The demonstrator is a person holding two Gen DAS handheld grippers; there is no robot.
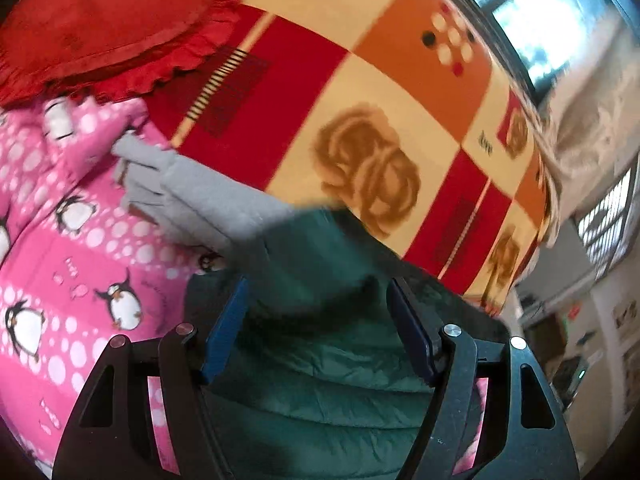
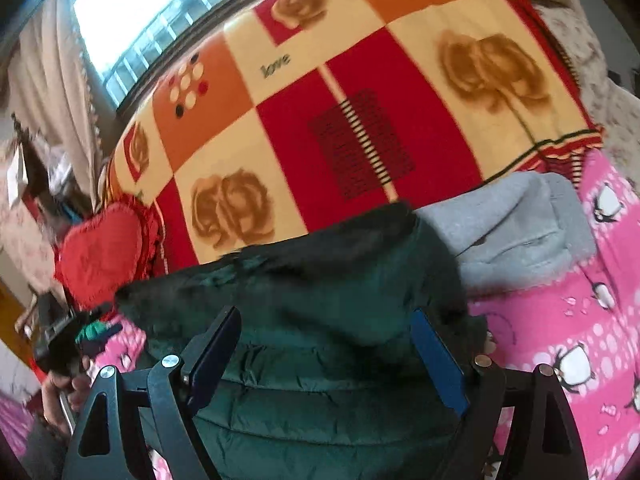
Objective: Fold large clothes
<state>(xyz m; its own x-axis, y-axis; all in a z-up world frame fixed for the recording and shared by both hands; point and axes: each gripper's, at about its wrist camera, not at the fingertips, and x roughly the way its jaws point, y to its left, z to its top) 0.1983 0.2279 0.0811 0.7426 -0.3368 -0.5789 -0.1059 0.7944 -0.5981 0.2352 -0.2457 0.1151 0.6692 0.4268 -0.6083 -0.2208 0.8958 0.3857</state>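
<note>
A dark green quilted jacket [image 1: 320, 320] lies on a pink penguin-print blanket [image 1: 72, 240] on the bed. It also shows in the right wrist view [image 2: 320, 340], with dark fur trim along its far edge. My left gripper [image 1: 318, 320] is open, its blue-padded jaws spread just over the jacket. My right gripper [image 2: 326, 348] is open too, its jaws spread over the jacket. A folded grey garment [image 1: 192, 196] lies beyond the jacket; it shows in the right wrist view [image 2: 516, 224] too.
A red, orange and cream rose-print blanket [image 1: 360, 100] covers the bed behind. A red frilled heart cushion [image 1: 100, 20] lies on it, also visible in the right wrist view [image 2: 100, 256]. The other hand-held gripper [image 2: 60, 340] shows at the left. A window [image 2: 152, 12] is behind.
</note>
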